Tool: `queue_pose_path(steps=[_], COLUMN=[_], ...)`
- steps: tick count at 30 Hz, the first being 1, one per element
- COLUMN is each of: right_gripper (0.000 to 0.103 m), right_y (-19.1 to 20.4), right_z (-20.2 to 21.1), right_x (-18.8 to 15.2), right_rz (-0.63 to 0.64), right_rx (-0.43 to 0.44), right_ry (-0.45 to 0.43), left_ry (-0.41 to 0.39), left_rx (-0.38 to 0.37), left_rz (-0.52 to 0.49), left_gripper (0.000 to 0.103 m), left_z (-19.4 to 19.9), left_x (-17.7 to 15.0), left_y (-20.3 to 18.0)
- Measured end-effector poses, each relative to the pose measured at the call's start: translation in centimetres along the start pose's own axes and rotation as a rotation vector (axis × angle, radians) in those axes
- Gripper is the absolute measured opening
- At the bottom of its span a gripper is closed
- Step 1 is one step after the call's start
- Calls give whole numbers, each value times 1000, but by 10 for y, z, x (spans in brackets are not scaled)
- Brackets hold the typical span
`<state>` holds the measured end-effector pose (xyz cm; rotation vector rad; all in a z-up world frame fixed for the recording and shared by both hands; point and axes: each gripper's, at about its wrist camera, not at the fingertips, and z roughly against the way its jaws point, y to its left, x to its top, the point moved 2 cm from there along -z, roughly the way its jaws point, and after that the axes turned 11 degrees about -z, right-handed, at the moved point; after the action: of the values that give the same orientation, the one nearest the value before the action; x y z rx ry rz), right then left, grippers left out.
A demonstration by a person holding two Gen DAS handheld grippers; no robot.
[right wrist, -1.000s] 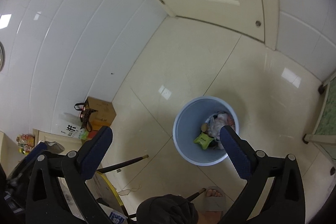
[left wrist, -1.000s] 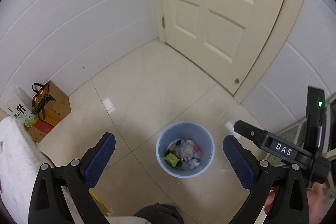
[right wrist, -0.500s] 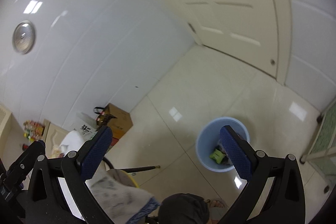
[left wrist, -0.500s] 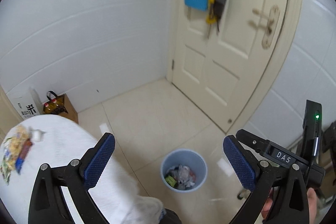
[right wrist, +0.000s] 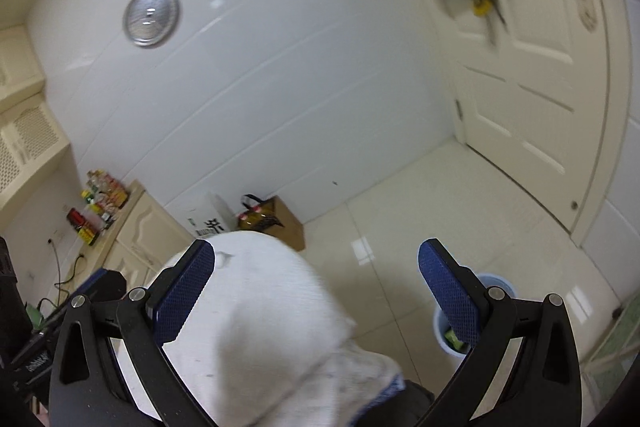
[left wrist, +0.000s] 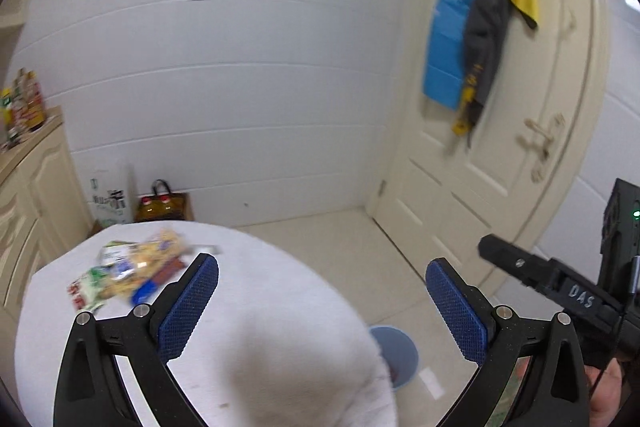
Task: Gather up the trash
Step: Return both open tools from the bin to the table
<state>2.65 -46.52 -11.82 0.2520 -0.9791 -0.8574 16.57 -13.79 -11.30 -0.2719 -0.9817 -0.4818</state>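
Observation:
Several colourful snack wrappers [left wrist: 132, 273] lie in a heap on a white-cloth-covered table [left wrist: 256, 339], just left of my left gripper [left wrist: 320, 303], which is open and empty above the cloth. The blue trash bin [left wrist: 396, 355] stands on the floor past the table's right edge, half hidden by the cloth. In the right wrist view the same bin [right wrist: 452, 331] peeks out behind the right finger, with a green wrapper inside. My right gripper [right wrist: 316, 291] is open and empty over the table cloth [right wrist: 260, 327].
A cream door [left wrist: 500, 147] with hung cloths is at the right. A brown box with a bag [right wrist: 272, 219] and a white carton [left wrist: 110, 199] stand by the tiled wall. A cabinet [right wrist: 132, 227] with bottles is at the left. The right gripper's body [left wrist: 560, 291] shows at right.
Both grippers have tilted up from looking down into the bin. The table and the wrappers have come into view, and the bin has dropped to the lower right. Both stay open.

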Motion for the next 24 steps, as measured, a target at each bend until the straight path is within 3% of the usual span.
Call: queue_pose_path(steps=[13,20,24], right_gripper=[103,103,103], right_y=[134,186,204], right_z=[-2,-11,-19], right_x=[-59,-91,-104], right_rz=[210,301,341], right_rx=[138,176,175], right_ry=[3,27,43], left_ry=[-87,-104,-89], left_rx=[206,338,395], left_rz=[150,187,188], left_gripper=[102,102,102], left_z=[138,185,181], left_x=[-68,-102,-107], left_y=[91,107,103])
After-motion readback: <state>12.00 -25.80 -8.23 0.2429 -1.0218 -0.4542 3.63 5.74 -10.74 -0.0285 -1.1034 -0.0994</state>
